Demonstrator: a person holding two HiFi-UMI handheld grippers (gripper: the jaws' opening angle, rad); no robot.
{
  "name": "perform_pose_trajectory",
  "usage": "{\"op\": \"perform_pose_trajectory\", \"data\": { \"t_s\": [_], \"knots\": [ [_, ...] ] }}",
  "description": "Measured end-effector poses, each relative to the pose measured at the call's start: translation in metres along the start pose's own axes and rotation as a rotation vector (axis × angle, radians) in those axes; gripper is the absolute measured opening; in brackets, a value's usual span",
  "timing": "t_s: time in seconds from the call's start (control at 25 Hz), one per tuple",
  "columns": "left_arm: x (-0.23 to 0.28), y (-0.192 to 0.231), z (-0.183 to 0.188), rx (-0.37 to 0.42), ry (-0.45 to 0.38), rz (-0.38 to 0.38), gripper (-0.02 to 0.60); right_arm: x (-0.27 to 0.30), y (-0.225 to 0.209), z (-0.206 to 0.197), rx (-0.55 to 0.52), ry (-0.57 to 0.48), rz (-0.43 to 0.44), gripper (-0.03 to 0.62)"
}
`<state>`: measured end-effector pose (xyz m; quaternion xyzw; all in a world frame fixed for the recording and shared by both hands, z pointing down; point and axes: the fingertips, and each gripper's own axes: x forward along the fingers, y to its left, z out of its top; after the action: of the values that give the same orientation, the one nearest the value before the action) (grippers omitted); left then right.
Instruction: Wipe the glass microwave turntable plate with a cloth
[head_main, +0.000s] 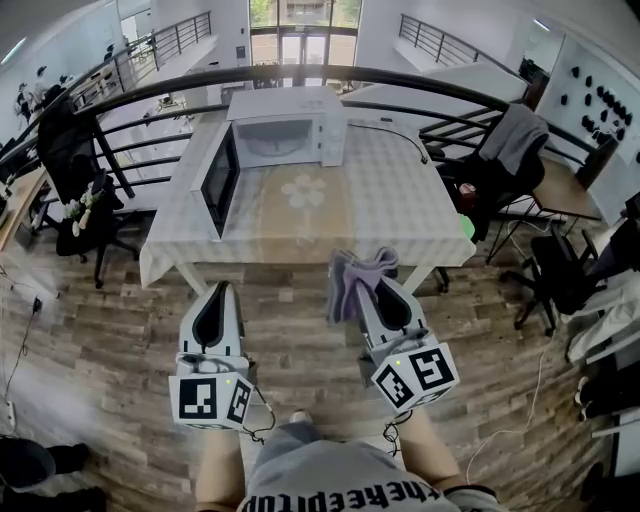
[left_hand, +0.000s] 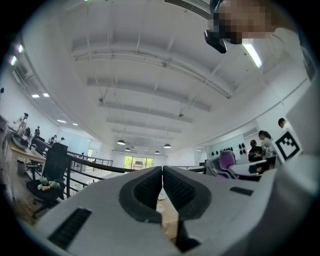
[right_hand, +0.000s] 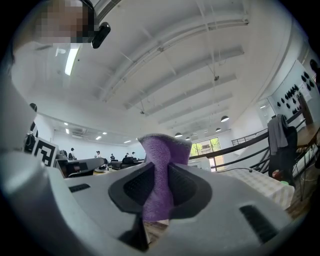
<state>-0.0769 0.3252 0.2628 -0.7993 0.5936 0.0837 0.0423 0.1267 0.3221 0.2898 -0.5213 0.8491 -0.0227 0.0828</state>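
Note:
A white microwave (head_main: 285, 128) stands at the far side of the table (head_main: 400, 215) with its door (head_main: 220, 180) swung open; its cavity shows but I cannot make out the glass plate inside. My right gripper (head_main: 372, 283) is shut on a purple cloth (head_main: 352, 275), held in front of the table's near edge; in the right gripper view the purple cloth (right_hand: 159, 175) sticks up between the pads. My left gripper (head_main: 216, 303) hangs lower left with its jaws together and nothing between them (left_hand: 162, 187). Both point upward, away from the table.
The table wears a pale checked cover with a flower print (head_main: 303, 192). A dark curved railing (head_main: 330, 75) runs behind it. Office chairs stand at left (head_main: 75, 170) and right (head_main: 505, 160). A cable (head_main: 405, 135) trails across the table's right side. Wooden floor lies below.

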Motion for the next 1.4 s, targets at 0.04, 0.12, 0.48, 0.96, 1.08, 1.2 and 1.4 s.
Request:
{"op": "perform_pose_trajectory", "data": {
  "t_s": [0.04,0.12,0.48,0.96,1.08,1.2,1.4],
  "knots": [
    [0.005,0.005,-0.001,-0.001,-0.001,-0.003,0.011,0.006,0.0,-0.001,0.0,-0.001,-0.002,0.083],
    [0.014,0.014,-0.002,-0.002,-0.004,-0.009,0.011,0.017,0.001,-0.003,0.003,-0.003,-0.009,0.083],
    [0.035,0.054,-0.013,-0.024,-0.007,-0.015,0.01,0.051,0.008,-0.015,0.02,-0.009,-0.037,0.083],
    [0.083,0.068,-0.034,-0.042,0.006,-0.023,0.01,0.094,-0.021,-0.025,0.026,0.004,-0.06,0.083],
    [0.105,0.072,-0.037,-0.037,0.001,-0.013,0.009,0.115,-0.035,-0.025,0.027,0.001,-0.051,0.083],
    [0.129,0.075,-0.038,-0.032,-0.005,0.0,0.01,0.137,-0.05,-0.021,0.025,-0.006,-0.037,0.083],
    [0.17,0.077,-0.035,-0.023,-0.023,0.021,0.009,0.175,-0.078,-0.012,0.02,-0.016,-0.01,0.083]
  ]
}}
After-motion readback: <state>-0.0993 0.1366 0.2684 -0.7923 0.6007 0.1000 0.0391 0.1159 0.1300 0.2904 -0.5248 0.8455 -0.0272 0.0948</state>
